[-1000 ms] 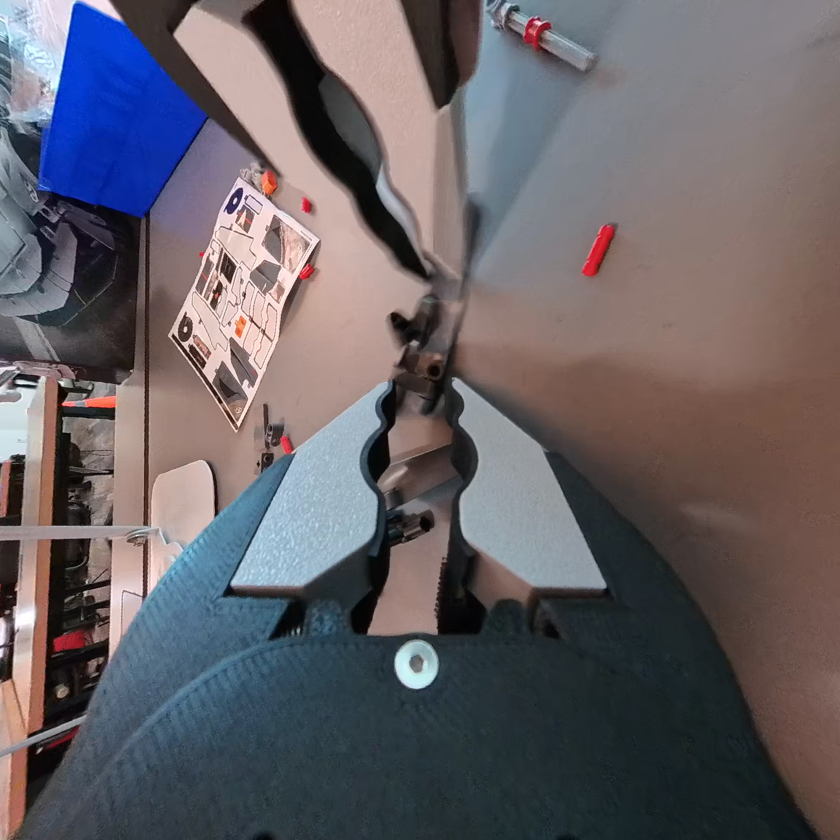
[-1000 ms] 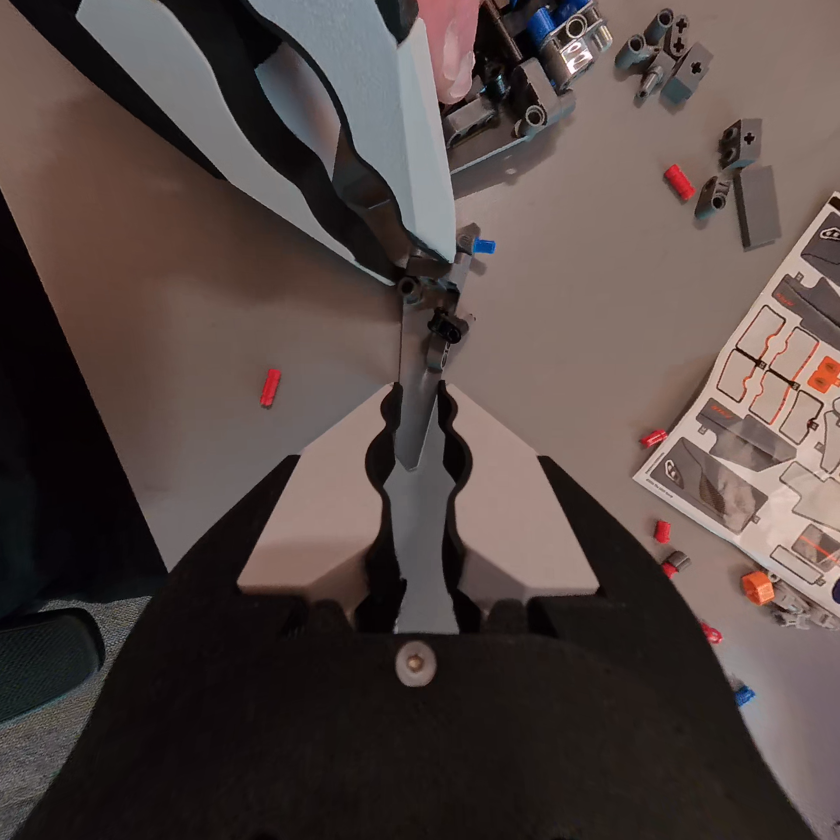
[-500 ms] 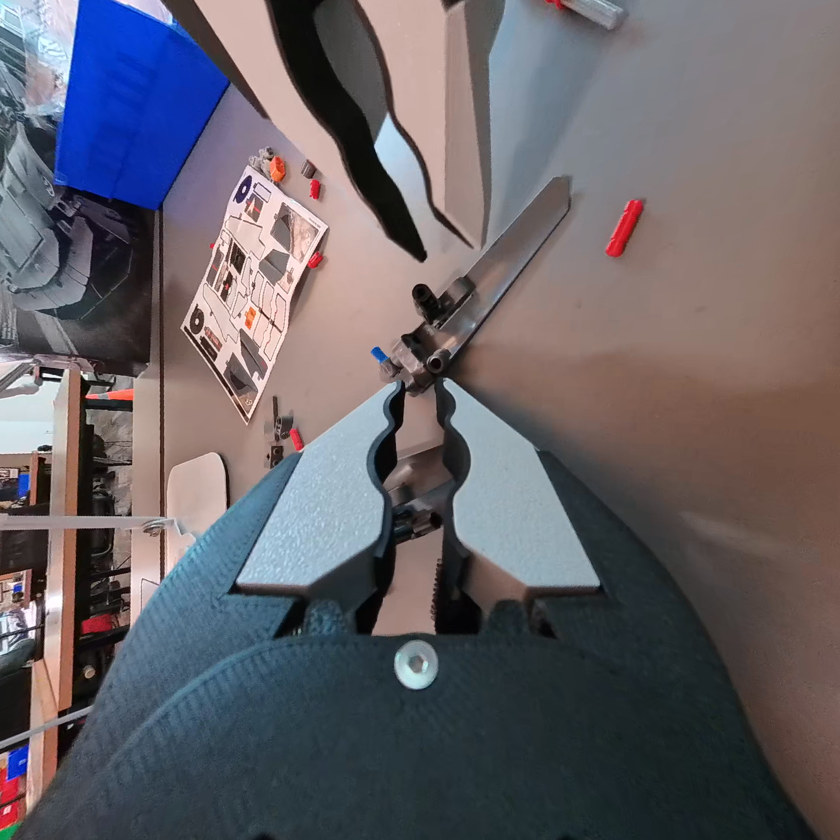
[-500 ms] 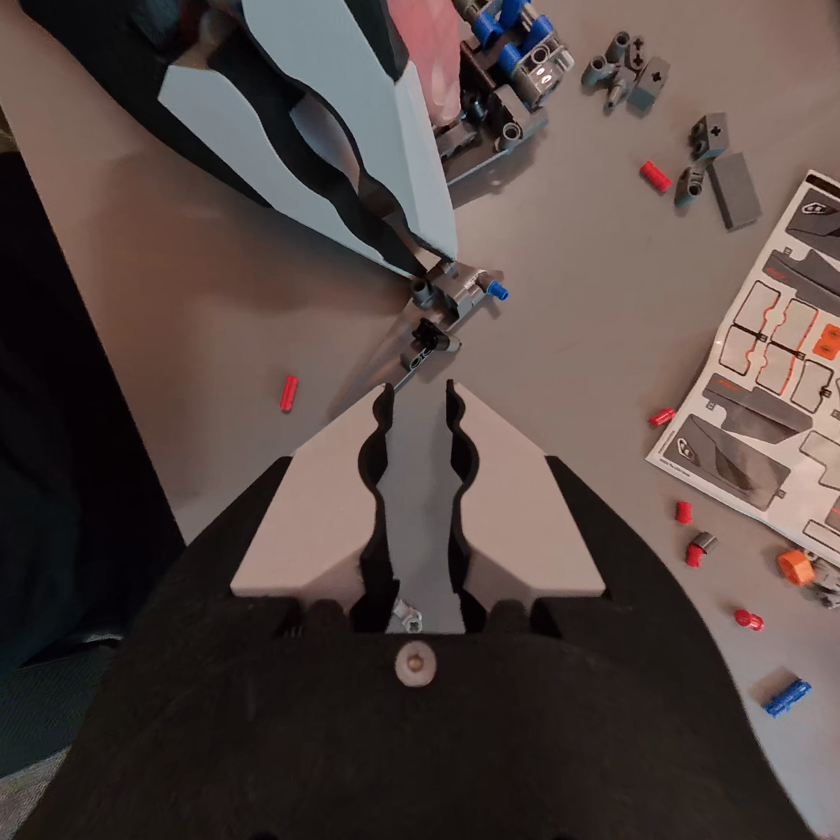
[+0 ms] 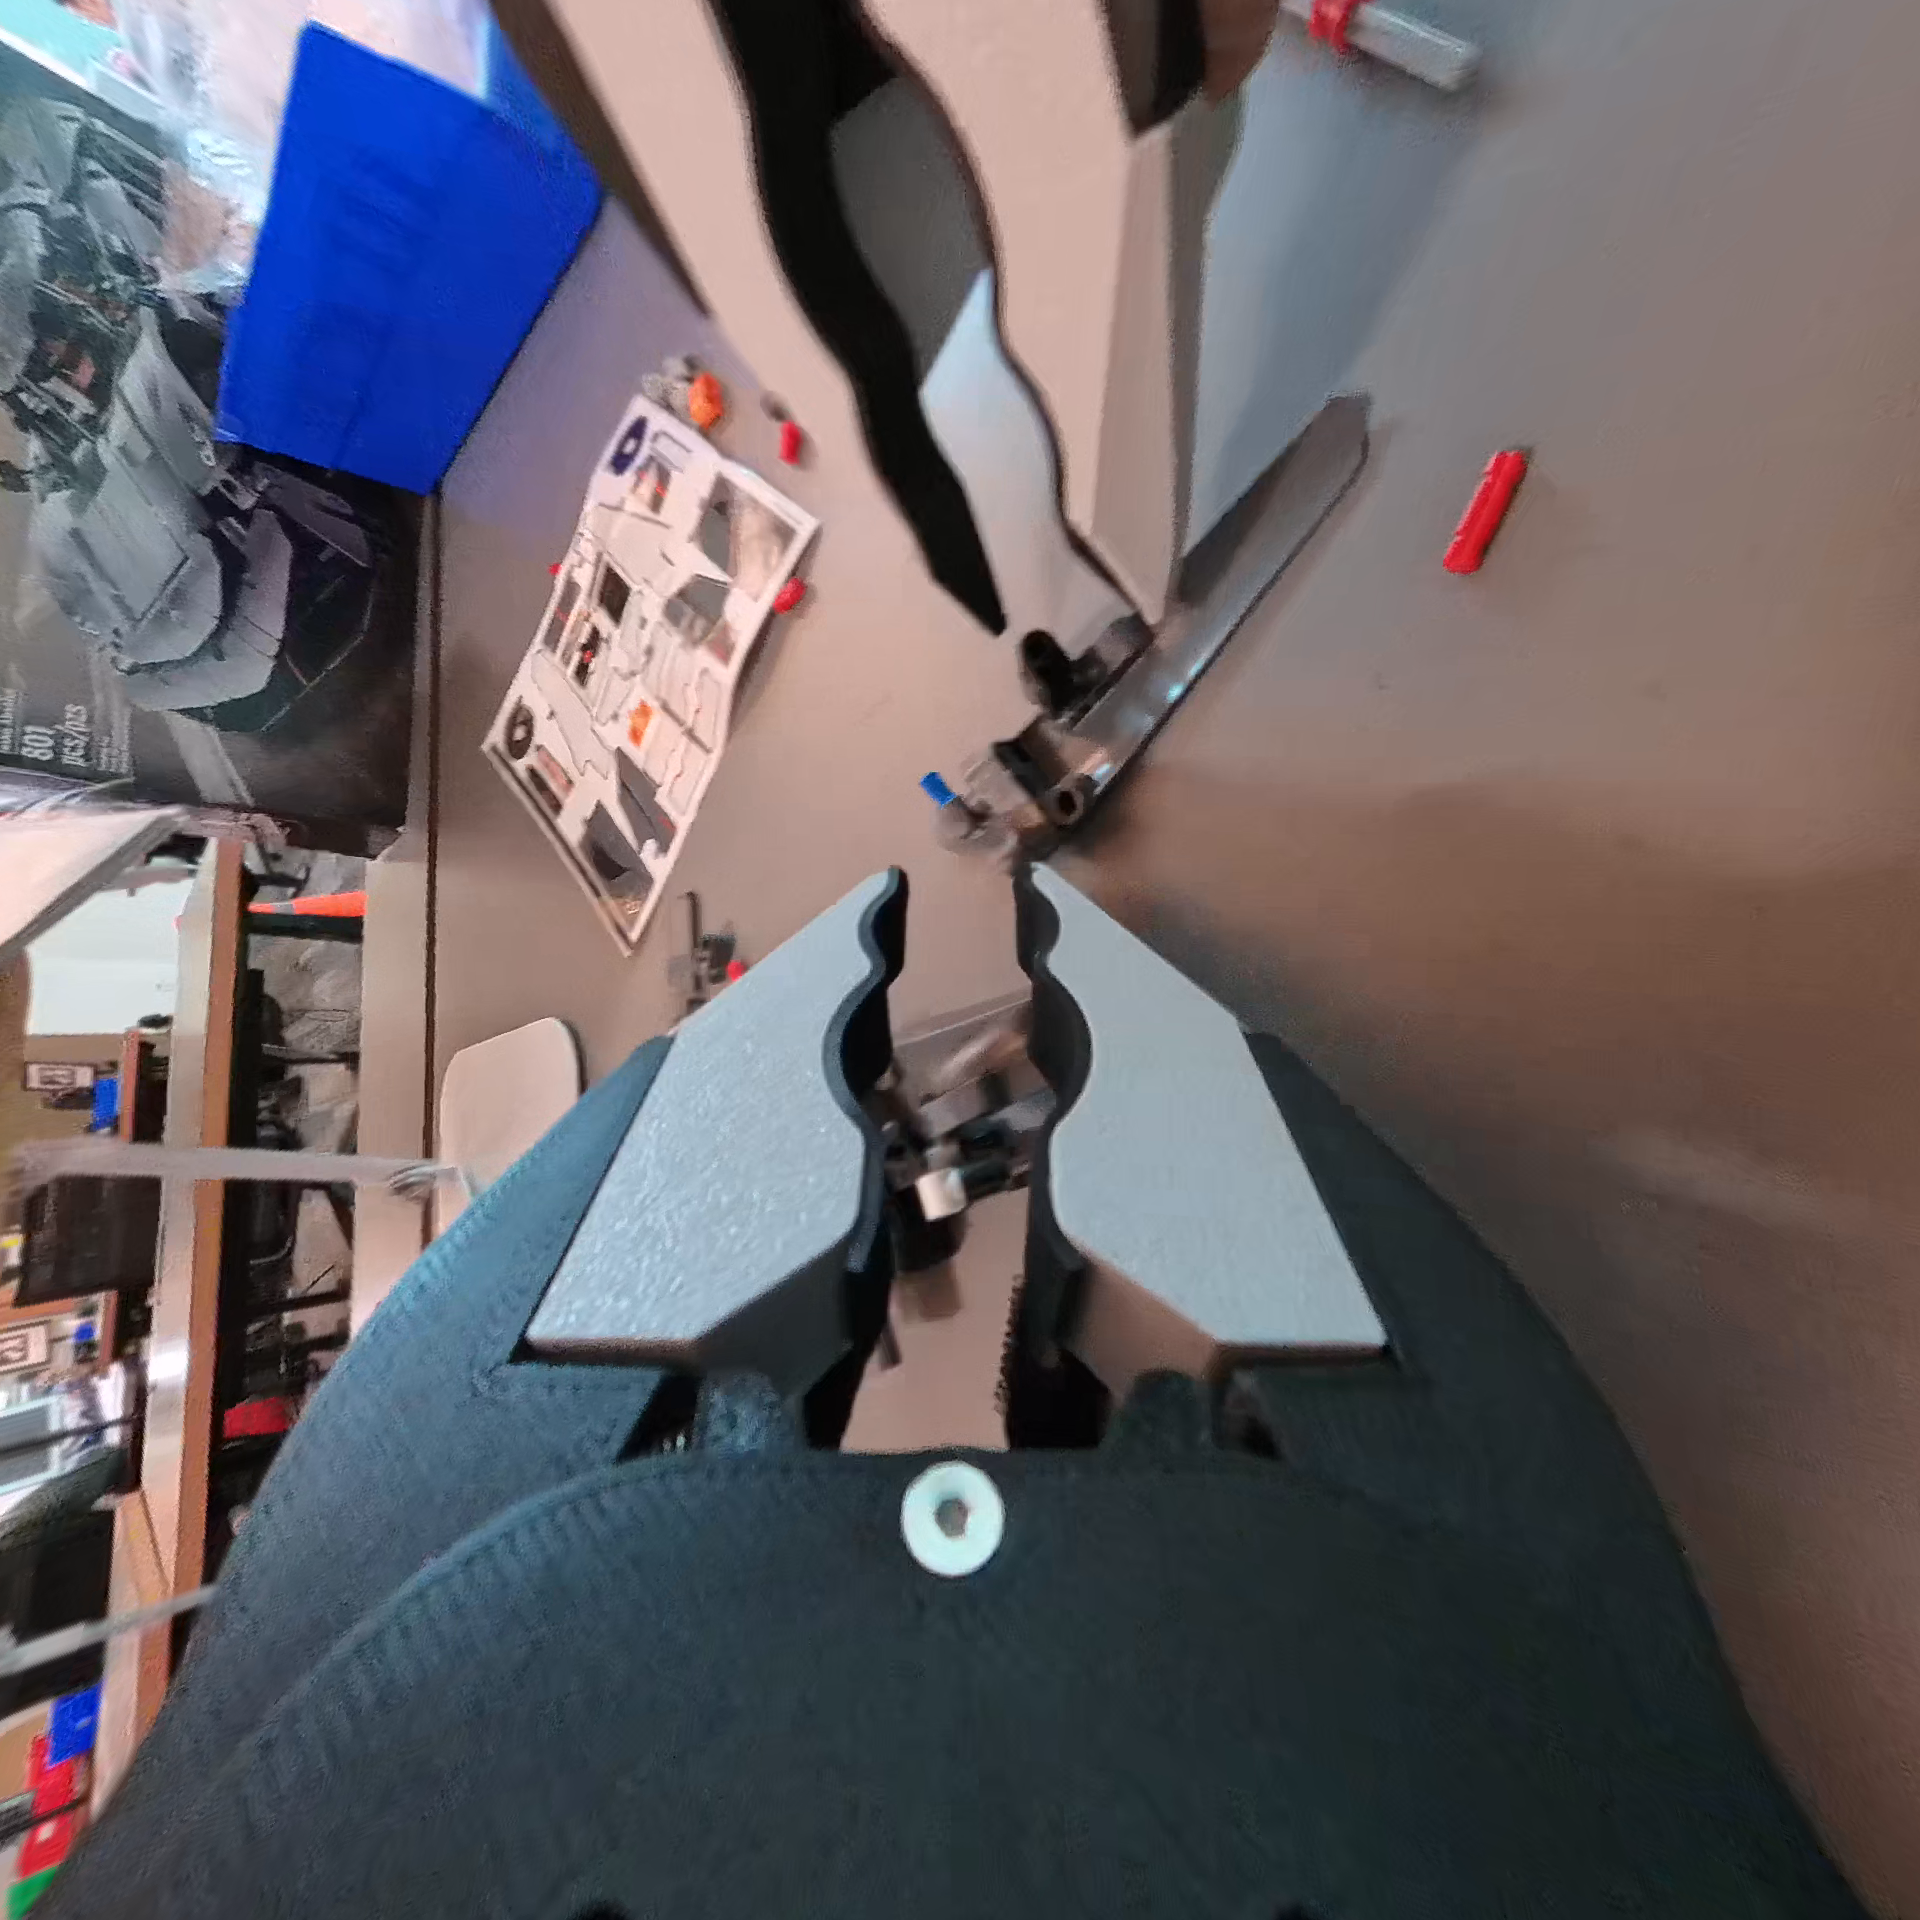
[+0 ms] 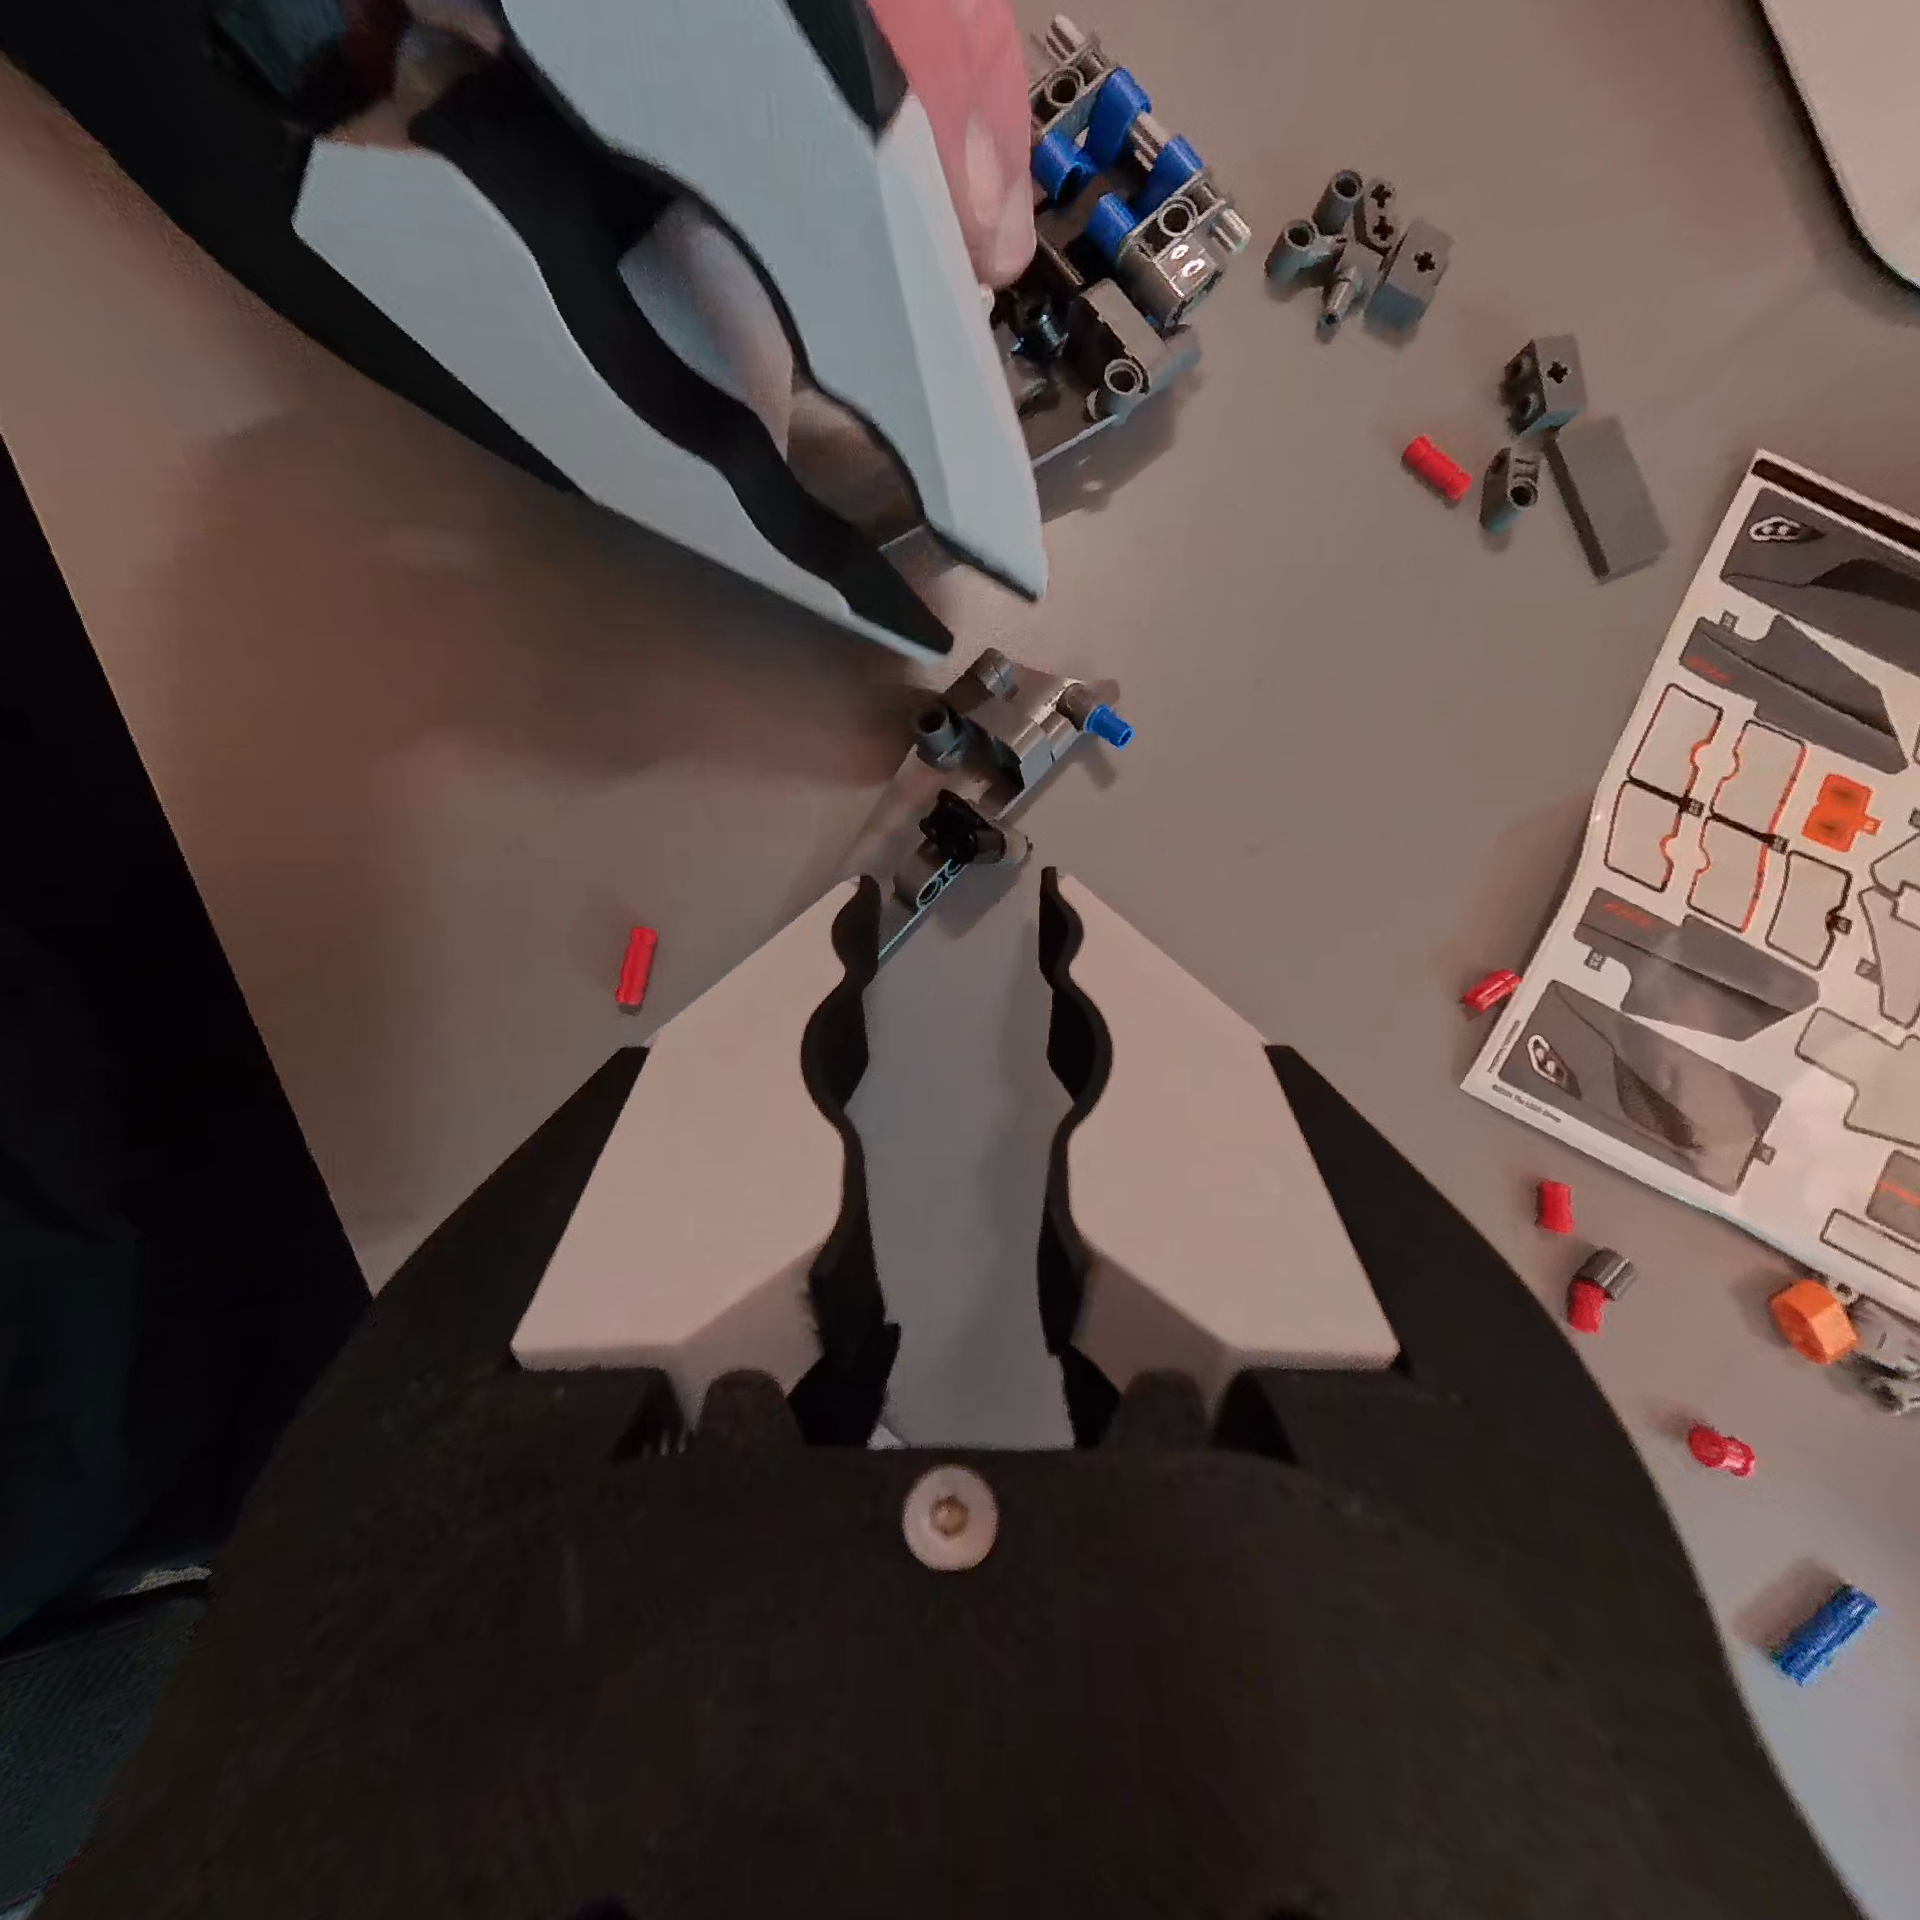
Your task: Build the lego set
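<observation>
A small grey assembly (image 6: 987, 748), a long pointed panel with grey connectors, a black pin and a blue pin, lies on the grey table (image 6: 1299, 727). It also shows in the left wrist view (image 5: 1143, 675). My right gripper (image 6: 953, 883) is open and empty, its tips just short of the panel's near end. My left gripper (image 5: 958, 875) is open and empty, its tips just short of the connector end. In the right wrist view the left gripper (image 6: 987, 620) hangs tilted just above the assembly, not touching it.
A larger grey and blue build (image 6: 1132, 239) lies behind the left gripper, with loose grey pieces (image 6: 1351, 249) beside it. A sticker sheet (image 6: 1745, 914) lies to the right. Red pins (image 6: 634, 966), an orange piece (image 6: 1813, 1320) and a blue axle (image 6: 1823, 1647) are scattered. The table edge runs at left. The gap from one gripper's tips to the other's is roughly 5 cm. The orange piece (image 6: 1813, 1320) is about 20 cm from both grippers' fingertips. My left wrist view (image 5: 703, 399) looks at it from another angle.
Both grippers held the grey assembly between them one second ago. Both have opened, let it go and drawn back; it now lies flat on the table.
</observation>
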### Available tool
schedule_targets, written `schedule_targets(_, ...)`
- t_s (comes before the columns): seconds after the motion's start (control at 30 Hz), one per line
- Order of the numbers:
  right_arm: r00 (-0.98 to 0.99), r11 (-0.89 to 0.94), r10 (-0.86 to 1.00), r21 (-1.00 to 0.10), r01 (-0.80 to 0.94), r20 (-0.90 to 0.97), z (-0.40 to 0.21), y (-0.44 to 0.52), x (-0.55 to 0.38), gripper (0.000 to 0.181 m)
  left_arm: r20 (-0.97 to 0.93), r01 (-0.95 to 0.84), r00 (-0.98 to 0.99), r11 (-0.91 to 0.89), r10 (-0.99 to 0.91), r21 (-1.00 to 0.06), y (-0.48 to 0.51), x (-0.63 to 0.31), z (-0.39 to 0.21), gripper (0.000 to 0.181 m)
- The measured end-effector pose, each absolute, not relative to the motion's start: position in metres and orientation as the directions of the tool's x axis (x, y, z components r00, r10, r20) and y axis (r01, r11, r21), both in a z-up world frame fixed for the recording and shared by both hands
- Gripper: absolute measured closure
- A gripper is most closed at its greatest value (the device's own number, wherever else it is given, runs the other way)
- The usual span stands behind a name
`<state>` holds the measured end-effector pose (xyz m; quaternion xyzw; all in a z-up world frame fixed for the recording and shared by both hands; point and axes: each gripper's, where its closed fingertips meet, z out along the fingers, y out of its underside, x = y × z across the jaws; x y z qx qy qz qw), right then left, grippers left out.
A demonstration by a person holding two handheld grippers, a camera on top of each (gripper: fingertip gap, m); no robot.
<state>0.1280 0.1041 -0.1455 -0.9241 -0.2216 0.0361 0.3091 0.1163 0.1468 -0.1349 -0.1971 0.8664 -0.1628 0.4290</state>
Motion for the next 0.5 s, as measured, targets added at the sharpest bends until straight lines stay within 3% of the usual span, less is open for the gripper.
schedule_targets(0.17,0.913,-0.71,0.407,-0.617,0.34,0.034,-0.137,0.096,0.128,0.153,-0.677,-0.202,-0.48,0.82,-0.559,-0.535,0.171,0.112,-0.095,0.155)
schedule_targets(0.37,0.927,-0.748,0.374,-0.588,0.31,0.013,-0.149,0.092,0.117,0.146,-0.679,-0.221,-0.499,0.837,-0.538,-0.501,0.174,0.111,-0.104,0.156)
schedule_targets(0.5,0.944,-0.763,0.328,-0.582,0.281,0.025,-0.156,0.096,0.116,0.15,-0.663,-0.217,-0.551,0.854,-0.507,-0.473,0.16,0.111,-0.124,0.157)
